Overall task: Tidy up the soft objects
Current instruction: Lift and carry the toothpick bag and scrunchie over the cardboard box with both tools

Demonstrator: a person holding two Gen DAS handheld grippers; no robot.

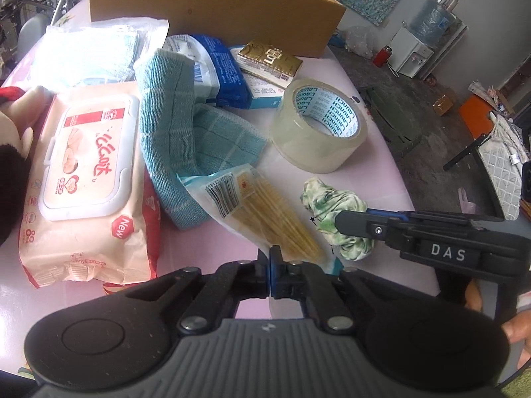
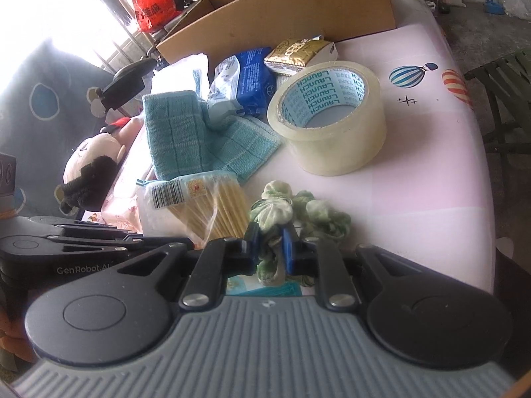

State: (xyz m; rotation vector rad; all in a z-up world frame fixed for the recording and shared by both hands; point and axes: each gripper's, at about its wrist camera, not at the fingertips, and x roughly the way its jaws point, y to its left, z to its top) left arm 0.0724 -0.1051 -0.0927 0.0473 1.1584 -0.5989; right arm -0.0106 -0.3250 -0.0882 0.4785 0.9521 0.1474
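Far ahead of both my grippers, at the back of the pink table (image 1: 375, 165), stands the cardboard box (image 1: 212, 10), open at the top. Ahead and to the left of my left gripper (image 1: 270, 258) lies the pack of wet wipes (image 1: 86, 179), with a plush doll (image 2: 93, 169) just beyond its left edge. Straight ahead, past my fingertips, the blue cloth (image 1: 172, 132) lies folded and draped, touching the wipes on one side and a bag of wooden sticks (image 1: 262, 212) on the other. The roll of tape (image 1: 318, 122) sits ahead and to the right, close to the cloth, with a blue packet (image 1: 229, 76) and a gold packet (image 1: 272, 58) behind it near the box. My left gripper's jaws are pressed together with nothing between them, their tips just at the near corner of the stick bag. My right gripper (image 2: 270, 248) is pinched narrowly on the green and white scrunchie (image 2: 298, 212), which bunches between the blue pads and spreads out ahead of them on the table, just right of the stick bag.
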